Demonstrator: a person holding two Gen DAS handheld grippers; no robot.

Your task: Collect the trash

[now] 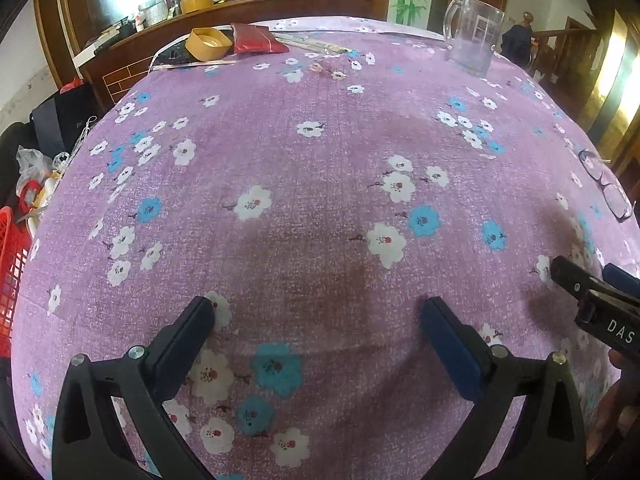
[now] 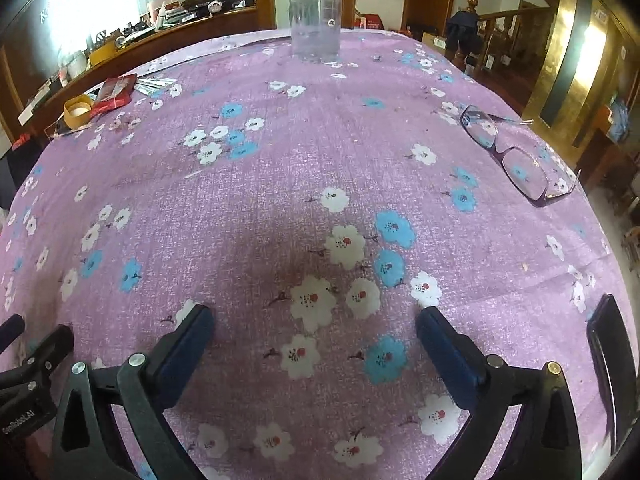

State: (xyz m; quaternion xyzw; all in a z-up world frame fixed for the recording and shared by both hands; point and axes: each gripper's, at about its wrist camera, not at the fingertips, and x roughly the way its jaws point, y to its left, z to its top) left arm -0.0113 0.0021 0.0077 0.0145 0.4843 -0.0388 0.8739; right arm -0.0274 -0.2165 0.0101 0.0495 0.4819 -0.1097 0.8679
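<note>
Jaws of both grippers wide and empty above bare tablecloth (image 1: 320,200); glasses (image 2: 508,156), jug (image 2: 315,16) well apart.

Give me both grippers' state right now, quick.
Left gripper: open, nothing between the jaws, only the floral tablecloth below.
Right gripper: open, empty, over the same cloth.

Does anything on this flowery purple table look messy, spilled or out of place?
Nothing is spilled or broken. The only untidy spot is the far left corner of the purple flowered tablecloth: a crumpled red foil packet, a yellow tape roll and thin sticks lie bunched together. The purple-framed eyeglasses lie alone near the right edge.
</note>
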